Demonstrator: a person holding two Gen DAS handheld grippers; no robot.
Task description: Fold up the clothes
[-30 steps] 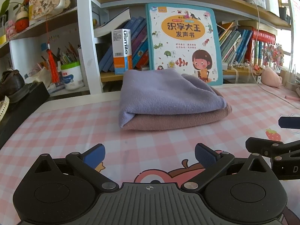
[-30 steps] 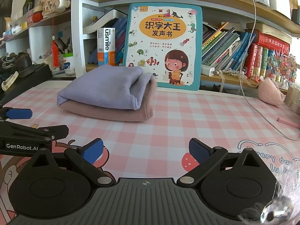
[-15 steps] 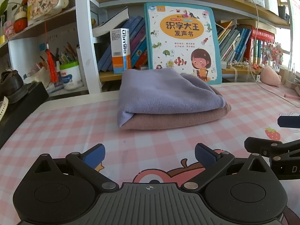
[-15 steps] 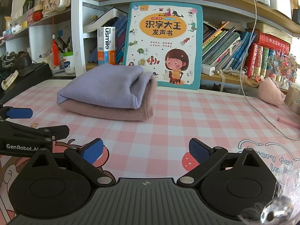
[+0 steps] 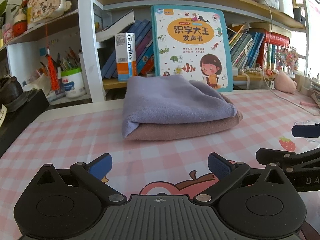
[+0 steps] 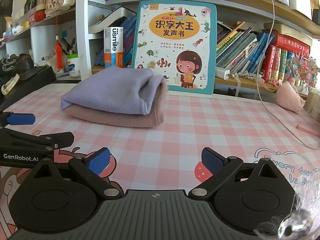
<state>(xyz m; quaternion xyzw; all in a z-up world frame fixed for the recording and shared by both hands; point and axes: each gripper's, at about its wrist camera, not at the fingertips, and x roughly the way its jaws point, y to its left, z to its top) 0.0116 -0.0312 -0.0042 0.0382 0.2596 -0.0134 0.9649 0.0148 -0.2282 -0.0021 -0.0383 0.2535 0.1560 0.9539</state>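
Since the folding looks done, the best thing to do now is probably to keep both tools back and leave the pile alone, so nothing gets bumped or pulled loose. If one more tidy-up is wanted, I think a soft push on the loose right end would do, not a hard grab.

The left gripper (image 5: 159, 163) sits low and near, with its fingers (image 5: 100, 165) spread wide and holding nothing. The right gripper (image 6: 156, 160) is the same: fingers (image 6: 212, 161) wide apart, nothing between them. Both are well apart from the clothes.

There are two folded clothes. The purple cloth (image 5: 172, 102) lies on top of the brown cloth (image 5: 180, 128), and they touch all along. The pile rests on the pink checked surface (image 5: 60, 140), toward the far side, just in front of the big picture book (image 5: 190, 46) that leans on the shelf (image 6: 240, 81).

Count: two grippers, two clothes in one pile, one big picture book. One white and orange box (image 5: 126, 56) stands left of the book. One pink soft toy (image 6: 288, 97) sits far right.
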